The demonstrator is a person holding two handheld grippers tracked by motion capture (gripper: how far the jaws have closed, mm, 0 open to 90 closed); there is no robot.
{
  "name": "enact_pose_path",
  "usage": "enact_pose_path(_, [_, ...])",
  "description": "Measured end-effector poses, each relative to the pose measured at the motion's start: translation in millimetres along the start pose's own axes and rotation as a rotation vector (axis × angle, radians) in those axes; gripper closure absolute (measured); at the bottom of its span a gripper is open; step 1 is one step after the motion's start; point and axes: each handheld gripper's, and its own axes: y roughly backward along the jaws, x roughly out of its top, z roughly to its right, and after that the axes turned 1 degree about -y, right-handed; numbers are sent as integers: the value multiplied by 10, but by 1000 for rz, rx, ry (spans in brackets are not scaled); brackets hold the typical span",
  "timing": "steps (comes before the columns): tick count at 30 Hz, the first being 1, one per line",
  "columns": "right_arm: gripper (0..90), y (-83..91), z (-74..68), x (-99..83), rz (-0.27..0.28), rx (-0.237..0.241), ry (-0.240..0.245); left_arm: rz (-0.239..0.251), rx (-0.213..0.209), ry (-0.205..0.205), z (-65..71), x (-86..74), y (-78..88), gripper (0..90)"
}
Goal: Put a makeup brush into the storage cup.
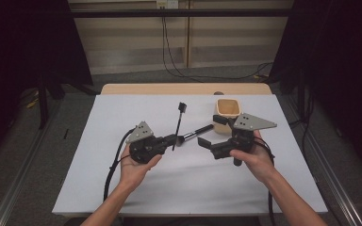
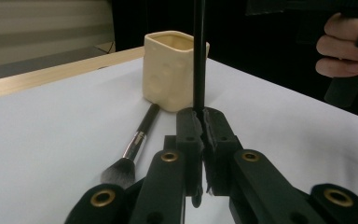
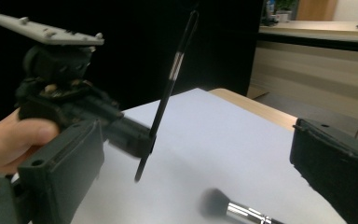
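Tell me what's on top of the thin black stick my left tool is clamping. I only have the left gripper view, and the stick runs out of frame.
Observer: In the high view, the thin black stick ends in a small dark head, tilted away from you.
Operator: Is the right tool open?
Observer: Yes. The right tool is open with nothing between its jaws, and it faces the left tool.
Operator: Anything inside the cup?
Observer: From above, the cream cup looks empty.
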Motion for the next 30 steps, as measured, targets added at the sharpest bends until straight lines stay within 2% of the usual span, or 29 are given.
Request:
enact_pose_path(2, [51, -53, 0, 15, -1, -20, 0, 5, -6, -7, 10, -3, -13, 863])
enact_pose_path(3, [62, -85, 0, 26, -1, -26, -17, 9, -7, -7, 13, -4, -17, 863])
enact_pose_path(5, [69, -124, 8, 39, -7, -12, -40, 17, -4, -11, 26, -9, -35, 863])
enact_pose_path(13, [167, -281, 0, 59, -27, 33, -52, 15, -15, -4, 29, -43, -127, 863])
enact_pose_path(19, [249, -383, 3, 47, -29, 32, -59, -9, -27, -14, 63, -61, -161, 863])
enact_pose_path(21, [320, -406, -8, 20, -31, 39, -65, 0, -34, 1, 75, -67, -187, 863])
enact_pose_path(23, [359, -422, -3, -4, -47, 41, -64, -4, -42, -2, 95, -66, -213, 863])
enact_pose_path(25, [458, -419, 24, -25, -49, 51, -79, -9, -45, -7, 120, -74, -234, 863])
enact_pose_path(27, [504, -414, 42, -31, -50, 59, -93, -15, -45, -13, 134, -83, -250, 863])
enact_pose_path(28, [566, -405, 52, -32, -51, 70, -98, -17, -48, -14, 135, -83, -252, 863])
enact_pose_path(30, [618, -398, 64, -34, -52, 69, -105, -19, -52, -14, 133, -83, -255, 863])
